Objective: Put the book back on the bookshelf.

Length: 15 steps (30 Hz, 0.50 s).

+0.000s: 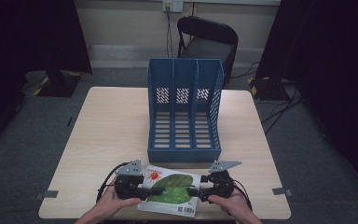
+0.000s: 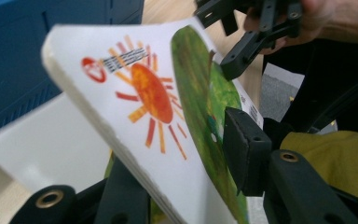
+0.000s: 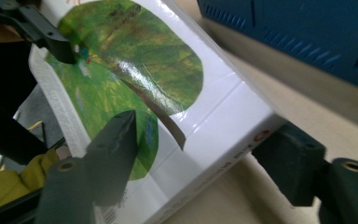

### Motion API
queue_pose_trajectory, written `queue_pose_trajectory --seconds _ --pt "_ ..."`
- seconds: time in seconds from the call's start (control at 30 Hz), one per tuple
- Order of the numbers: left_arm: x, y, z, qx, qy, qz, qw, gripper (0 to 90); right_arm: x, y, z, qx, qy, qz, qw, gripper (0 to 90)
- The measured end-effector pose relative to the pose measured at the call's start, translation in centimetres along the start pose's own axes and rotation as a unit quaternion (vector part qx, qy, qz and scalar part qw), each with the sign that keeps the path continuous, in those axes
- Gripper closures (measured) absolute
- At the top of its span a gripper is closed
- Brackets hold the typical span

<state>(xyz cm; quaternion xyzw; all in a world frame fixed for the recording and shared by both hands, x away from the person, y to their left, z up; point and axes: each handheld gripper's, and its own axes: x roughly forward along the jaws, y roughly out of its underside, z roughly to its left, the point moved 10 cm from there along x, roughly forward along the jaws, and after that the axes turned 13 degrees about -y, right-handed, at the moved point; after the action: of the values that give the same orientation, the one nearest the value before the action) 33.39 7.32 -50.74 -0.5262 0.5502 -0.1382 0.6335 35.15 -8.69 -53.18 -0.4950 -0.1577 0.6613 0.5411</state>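
Observation:
A white book (image 1: 172, 189) with a green leaf and an orange sun on its cover lies raised at the table's near edge, tilted between both grippers. My left gripper (image 1: 144, 189) is shut on the book's left edge; in the left gripper view its jaws (image 2: 186, 172) pinch the cover and pages (image 2: 144, 93). At the opposite end, my right gripper (image 1: 193, 190) spans the spine. In the right gripper view (image 3: 205, 144) one jaw lies on the glossy cover (image 3: 135, 70) and the other presses under the spine corner. Each gripper is held by a hand.
A blue three-slot file organizer (image 1: 185, 109) stands upright at the table's middle, its open front close behind the book. The light wooden table (image 1: 107, 135) has bare room at left and right. A black chair (image 1: 207, 39) stands beyond the far edge.

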Motion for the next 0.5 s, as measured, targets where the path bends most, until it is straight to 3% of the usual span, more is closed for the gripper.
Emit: queue_pose_trajectory --seconds 0.13,0.3,0.4,0.5 --pt "-0.1 0.2 0.6 -0.012 -0.006 0.005 0.9999 63.4 -0.8 -0.6 0.5 -0.015 0.001 -0.016 0.9998 43.3" --pt "-0.2 0.3 1.1 -0.017 -0.018 0.009 0.9997 63.0 -1.5 -1.4 1.5 -0.029 -0.008 -0.037 0.9989 47.7" --pt "0.0 0.8 1.3 -0.004 -0.030 0.020 0.9993 62.9 -2.1 -2.0 2.4 -0.043 -0.020 -0.054 0.9974 49.7" --pt "0.1 0.8 1.3 -0.010 -0.026 0.022 0.9994 64.3 -2.3 -2.4 2.7 -0.052 -0.013 -0.061 0.9967 49.6"
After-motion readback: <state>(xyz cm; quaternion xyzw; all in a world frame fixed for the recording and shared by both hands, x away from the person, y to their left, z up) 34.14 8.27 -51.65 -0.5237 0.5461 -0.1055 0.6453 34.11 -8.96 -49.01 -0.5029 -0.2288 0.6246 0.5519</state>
